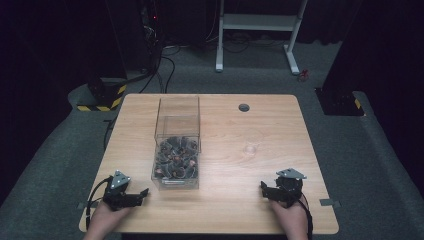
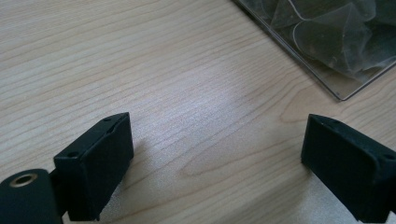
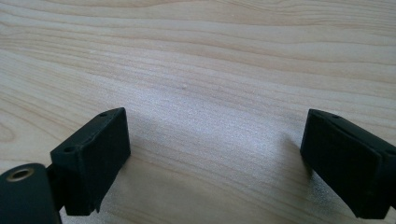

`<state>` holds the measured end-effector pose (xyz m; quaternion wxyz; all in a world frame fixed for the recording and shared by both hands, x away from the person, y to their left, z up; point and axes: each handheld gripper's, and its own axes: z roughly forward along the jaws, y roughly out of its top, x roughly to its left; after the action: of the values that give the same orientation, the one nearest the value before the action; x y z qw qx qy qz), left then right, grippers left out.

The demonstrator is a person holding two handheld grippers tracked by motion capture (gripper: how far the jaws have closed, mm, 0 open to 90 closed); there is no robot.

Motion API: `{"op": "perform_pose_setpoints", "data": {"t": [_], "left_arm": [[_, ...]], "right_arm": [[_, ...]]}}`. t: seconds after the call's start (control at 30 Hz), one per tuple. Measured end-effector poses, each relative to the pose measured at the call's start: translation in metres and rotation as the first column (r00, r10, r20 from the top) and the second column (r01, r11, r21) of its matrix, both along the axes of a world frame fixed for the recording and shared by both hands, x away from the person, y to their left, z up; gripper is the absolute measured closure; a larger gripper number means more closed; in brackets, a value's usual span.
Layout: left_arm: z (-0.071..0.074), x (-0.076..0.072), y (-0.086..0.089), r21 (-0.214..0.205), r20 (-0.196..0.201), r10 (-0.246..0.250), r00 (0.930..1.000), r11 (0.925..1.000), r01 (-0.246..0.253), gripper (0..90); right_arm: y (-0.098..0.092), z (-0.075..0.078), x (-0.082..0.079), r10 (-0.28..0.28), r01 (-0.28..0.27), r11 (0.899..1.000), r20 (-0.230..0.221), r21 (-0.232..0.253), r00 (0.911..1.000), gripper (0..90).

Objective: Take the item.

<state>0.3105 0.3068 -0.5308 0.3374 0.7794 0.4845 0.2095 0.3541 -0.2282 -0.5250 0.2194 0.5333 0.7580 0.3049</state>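
1. Nearest the lens: left tongs (image 1: 141,192) and right tongs (image 1: 263,189), each in a hand at the near edge of the desk (image 1: 250,130), jaws spread wide, nothing between them, bare wood under both in the gripper views.
2. Between and ahead of them, closer to the left tongs: clear plastic box (image 1: 177,150), tall and open-topped, its lower part heaped with small dark crumpled pieces (image 1: 176,157), seemingly wrapped in clear film; too small to name more exactly.
3. Seen from the left tongs: a corner of that box (image 2: 327,46) just ahead and to one side, apart from the jaws.
4. Step in hand, by judgement: start position, no reach begun, nothing gripped.
5. Next move, likely: rise over the box rim, then descend into the heap with jaws spread; tall walls call for an approach from above, not from the side.
6. Around: a round cable port (image 1: 244,107) near the far edge, a white frame (image 1: 260,30) on the carpet beyond, cables, hazard-striped bases.
7. In the way: nothing on the desk except the box walls themselves.
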Motion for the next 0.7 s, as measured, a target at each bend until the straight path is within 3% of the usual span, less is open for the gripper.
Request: {"op": "perform_pose_setpoints", "data": {"t": [0.5,0.7], "left_arm": [[0.0001,0.0009,0.0004,0.002,0.001,-0.003,1.0,1.0,0.003,9.5],[0.0001,0.0008,0.0003,0.002,0.0,-0.002,1.0,1.0,0.002,9.5]], "right_arm": [[-0.0015,0.0002,0.0,0.013,-0.013,1.0,0.001,0.002,0.9999,9.5],[-0.0029,0.0034,-0.0022,0.019,-0.019,1.0,0.026,0.013,0.9995,11.5]]}}
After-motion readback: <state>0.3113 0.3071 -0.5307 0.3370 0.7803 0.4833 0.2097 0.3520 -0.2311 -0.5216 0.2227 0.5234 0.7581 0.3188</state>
